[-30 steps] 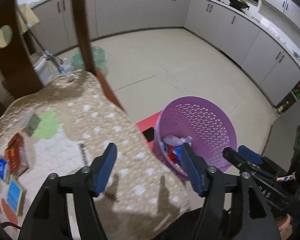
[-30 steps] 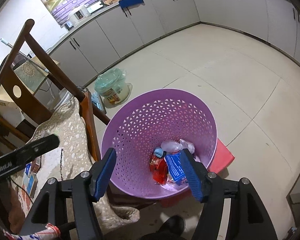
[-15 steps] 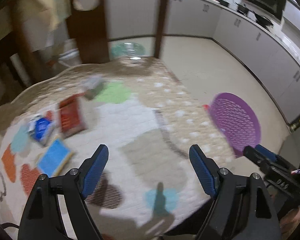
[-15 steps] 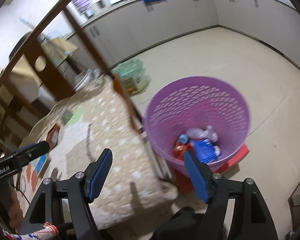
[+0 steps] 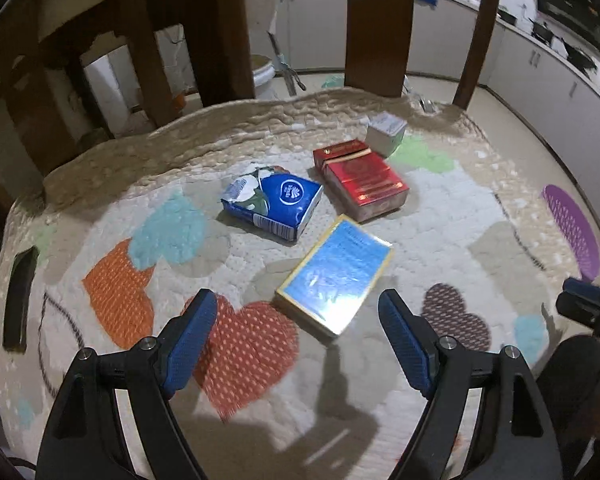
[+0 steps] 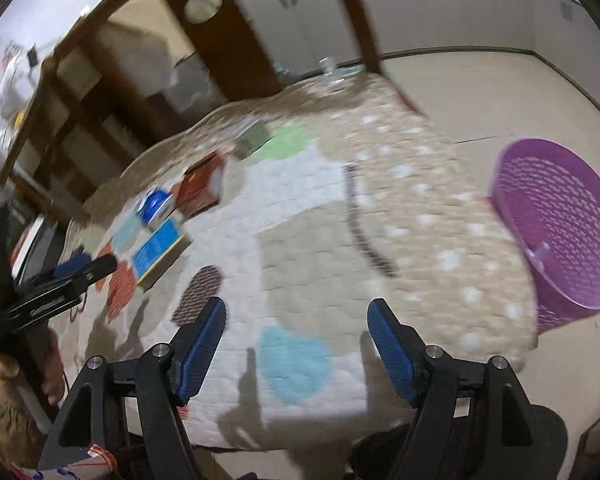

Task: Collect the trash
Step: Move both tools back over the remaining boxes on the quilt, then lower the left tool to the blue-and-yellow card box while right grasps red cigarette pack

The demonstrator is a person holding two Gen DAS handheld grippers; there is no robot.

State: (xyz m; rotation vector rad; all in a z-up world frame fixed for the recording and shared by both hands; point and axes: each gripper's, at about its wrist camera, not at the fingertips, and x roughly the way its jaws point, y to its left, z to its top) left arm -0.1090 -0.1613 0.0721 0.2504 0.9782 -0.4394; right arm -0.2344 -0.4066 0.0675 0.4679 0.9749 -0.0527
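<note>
- Far left in our left wrist view there's a dark flat thing lying on the edge of the patterned quilt, can't really tell what it is
- Moving right, the quilt has orange, teal and red heart patches, and our left gripper hangs over the red one with its blue pads spread wide, nothing between them
- Just ahead of that gripper is the shiny blue packet with the yellow edge, lying flat and at an angle, nearest of the trash to us
- Behind it to the left sits the crumpled blue and white pack, torn open at one end, close to the blue packet but we can't say if they touch
- To the right of that is the red box, lid end pointing away from us, right next to the crumpled pack
- Behind the red box is a small white box by the green patch
- Dark wooden chair backs stand behind the quilt
- Far right edge, a sliver of the purple basket shows past the quilt, well apart from the trash
- In the right wrist view (pretty blurry) the same trash sits over on the left, the quilt fills the middle, and the purple basket stands on the floor at right
- Our right gripper is over the near edge of the quilt by a teal patch, pads wide apart and holding nothing
</note>
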